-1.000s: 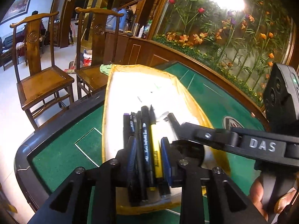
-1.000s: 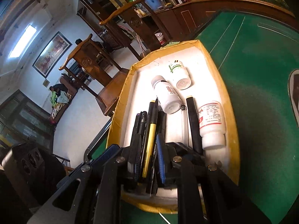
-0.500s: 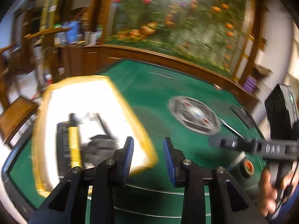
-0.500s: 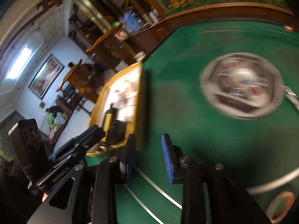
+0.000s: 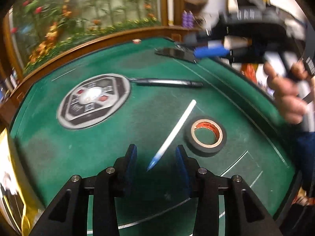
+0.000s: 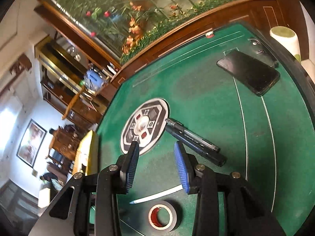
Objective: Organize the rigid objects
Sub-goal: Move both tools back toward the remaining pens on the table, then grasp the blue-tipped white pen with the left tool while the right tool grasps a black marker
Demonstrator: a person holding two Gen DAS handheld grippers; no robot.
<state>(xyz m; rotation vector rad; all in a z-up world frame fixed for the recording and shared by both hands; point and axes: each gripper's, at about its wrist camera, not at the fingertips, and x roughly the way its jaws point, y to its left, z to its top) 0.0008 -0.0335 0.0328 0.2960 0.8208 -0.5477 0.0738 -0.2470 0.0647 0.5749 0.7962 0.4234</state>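
Note:
A white pen with a blue tip point(image 5: 174, 131) lies on the green table, its tip just ahead of my left gripper point(image 5: 155, 159), whose jaws are opening with nothing between them. Beside the pen sits a roll of black tape point(image 5: 205, 135). Two black marker pens point(image 6: 194, 142) lie side by side right of the table's round centre plate point(image 6: 145, 125). My right gripper point(image 6: 156, 164) hovers over the felt between plate and markers, its jaws opening and empty. The white pen point(image 6: 157, 196) and the tape point(image 6: 161, 217) lie below it. The right gripper point(image 5: 212, 49) shows blurred in the left wrist view.
A black phone point(image 6: 248, 71) lies at the far right of the table point(image 6: 206, 98). The yellow-rimmed white tray point(image 6: 86, 155) stands at the table's left end. A wooden rail and flower mural run along the back. A white cup point(image 6: 285, 39) sits beyond the right edge.
Both grippers let go of the pens in the tray and swung right across the table to the loose pens and tape. Their jaws stand wider than before.

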